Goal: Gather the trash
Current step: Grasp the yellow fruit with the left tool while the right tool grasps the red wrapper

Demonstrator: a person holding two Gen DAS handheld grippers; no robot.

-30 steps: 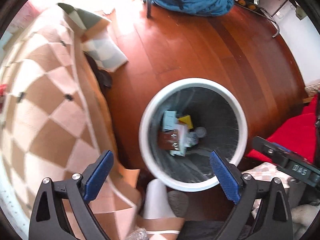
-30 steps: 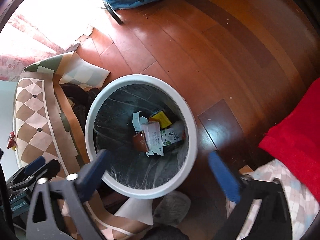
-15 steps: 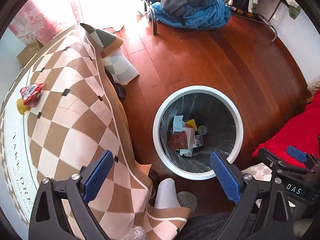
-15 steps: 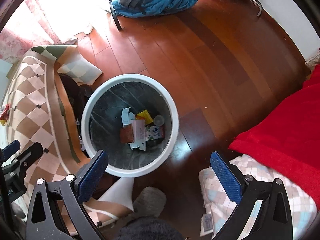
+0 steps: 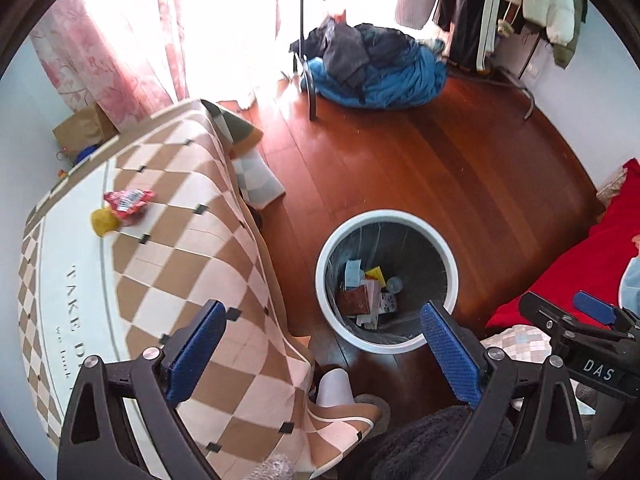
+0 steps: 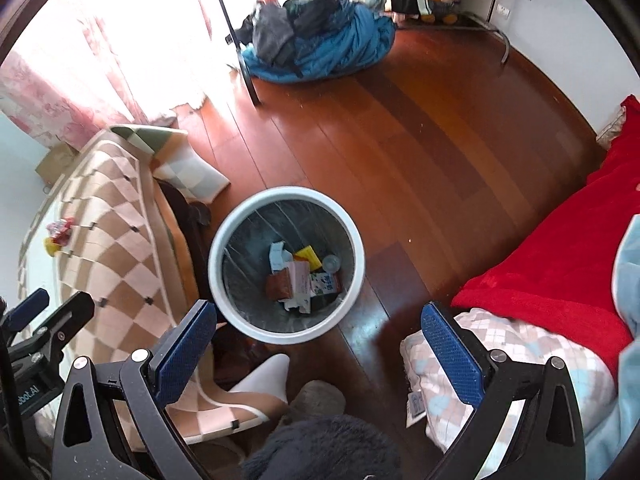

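Above the white trash bin (image 5: 386,280), both the left gripper (image 5: 320,354) and the right gripper (image 6: 320,354) have risen, jaws apart and empty; red wrapper (image 5: 129,201) remains far left.

Daylight floods in past my pink curtain (image 5: 120,52), blowing the window (image 6: 160,20) out to white and glaring off the wood floor (image 5: 400,168). Fisheye bending curves every edge; the tablecloth (image 6: 112,216) smears slightly.
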